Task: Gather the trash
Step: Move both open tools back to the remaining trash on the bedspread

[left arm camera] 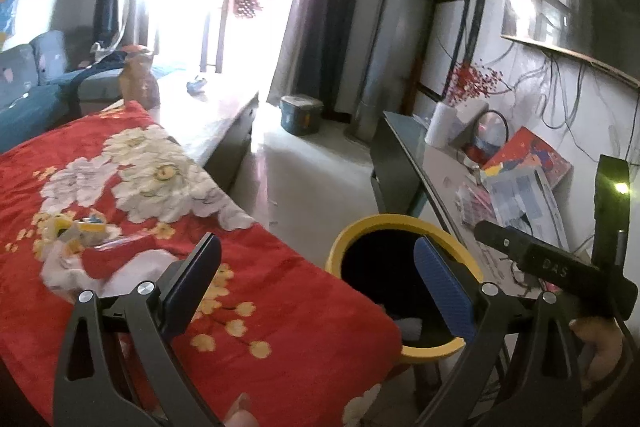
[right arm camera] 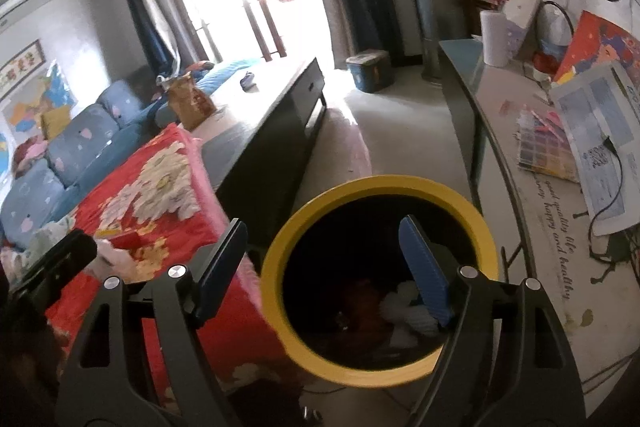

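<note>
A yellow-rimmed bin stands beside the red flowered cloth; in the right wrist view the bin holds white crumpled paper and dark scraps. Trash lies on the cloth at the left: white crumpled paper and small yellow and blue wrappers. My left gripper is open and empty, above the cloth's edge and the bin. My right gripper is open and empty over the bin's mouth. The right gripper's body shows in the left wrist view.
A long dark low table runs toward the bright window. A blue sofa is at the left. A glass desk at the right holds papers, a paper roll and cables. A blue box sits on the floor.
</note>
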